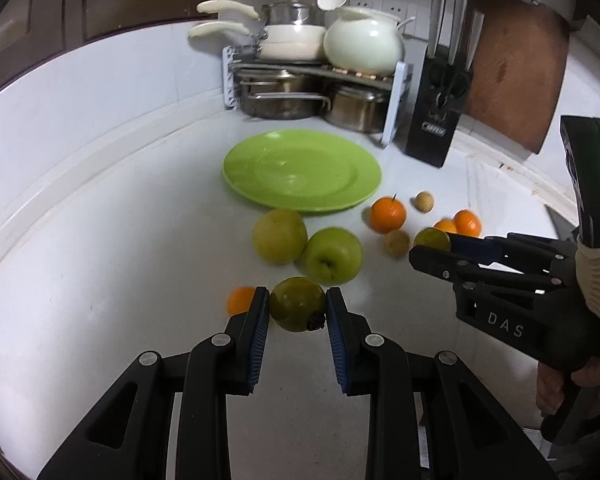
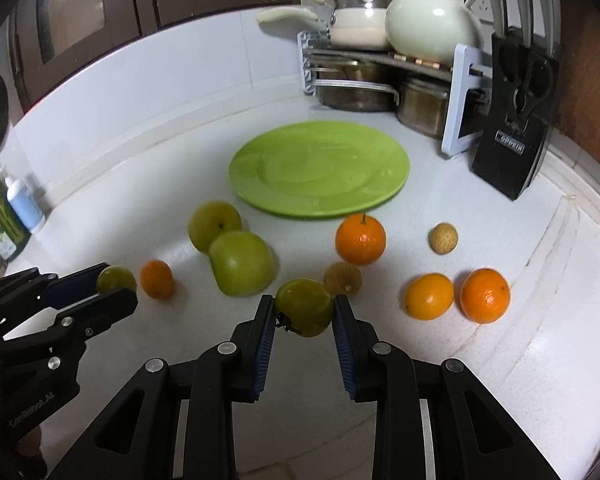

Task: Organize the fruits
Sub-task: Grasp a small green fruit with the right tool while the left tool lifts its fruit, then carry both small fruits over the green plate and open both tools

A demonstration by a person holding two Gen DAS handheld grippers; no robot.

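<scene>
**Two small green fruits gripped, one in each tool**

The green fruit in the left tool sits squarely between the two blue pads, which press its left and right flanks at the widest girth. It looks firm, smooth and light, a round body that could roll or squirt out if squeezed off-centre, so a hold across the middle suits it. It is nearly a ball with no real long axis; its dark dried calyx points down and toward the tool's right pad.

The right tool is likewise narrowed onto a second green fruit, pads on both sides, with its dark calyx turned toward the left pad and a little down.

Just beyond the left tool's tips lie a green apple and a yellowish pear, touching each other; a small orange sits just outside its left pad. Farther ahead of both tools rests the empty green plate, the likely destination. Oranges and small brown fruits are scattered on the white bench ahead and right of the right tool
</scene>
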